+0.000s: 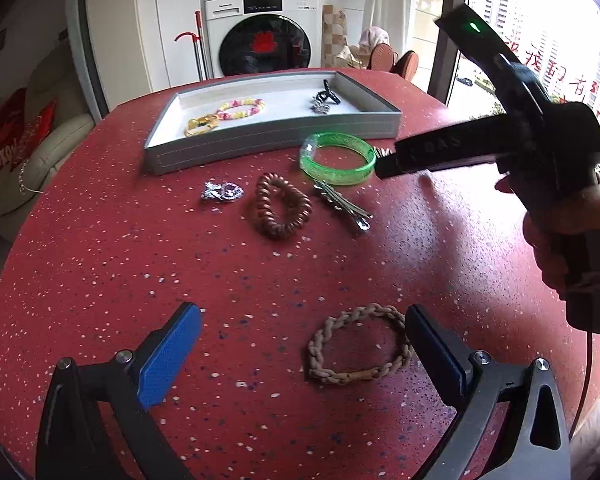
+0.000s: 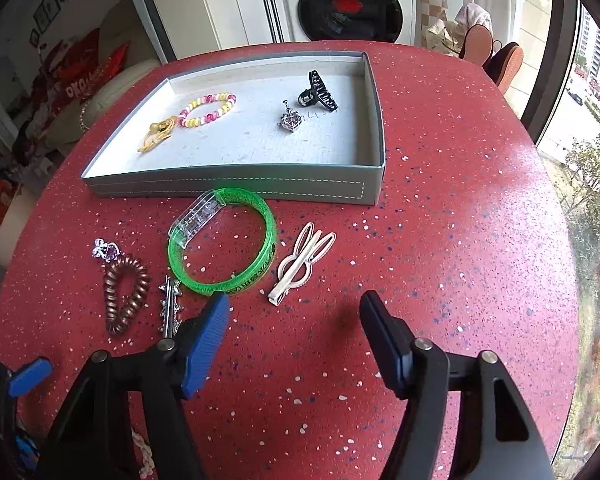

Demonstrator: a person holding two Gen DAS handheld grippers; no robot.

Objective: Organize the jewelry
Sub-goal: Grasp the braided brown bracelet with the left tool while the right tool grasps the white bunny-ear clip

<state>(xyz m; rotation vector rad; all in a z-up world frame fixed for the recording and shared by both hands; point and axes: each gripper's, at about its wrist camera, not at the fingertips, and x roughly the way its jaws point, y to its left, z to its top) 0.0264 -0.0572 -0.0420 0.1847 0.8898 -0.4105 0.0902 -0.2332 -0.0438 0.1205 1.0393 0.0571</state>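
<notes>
My left gripper [image 1: 304,316] hangs open low over the red speckled table [image 1: 100,260]. A beige braided bracelet [image 1: 318,346] lies flat between its fingers, close to the right one, and the pads are clear of it. My right gripper [image 2: 295,304] is also open with only bare table between its blue pads. Just ahead of it lie a white rabbit-shaped hair clip [image 2: 304,264] and a green bangle [image 2: 270,236]. Behind them stands the grey tray [image 2: 240,190], which holds a pink-and-yellow bead bracelet [image 2: 208,110], a gold piece [image 2: 156,136], a heart pendant [image 2: 290,122] and a black claw clip [image 2: 318,92].
Loose on the table left of the bangle are a copper spiral hair tie [image 2: 110,292], a silver hairpin [image 2: 170,308] and a purple-stoned brooch [image 2: 106,250]. A hand [image 1: 560,240] holds the right gripper's handle at the table's right side. A washing machine [image 2: 348,4] stands beyond the table.
</notes>
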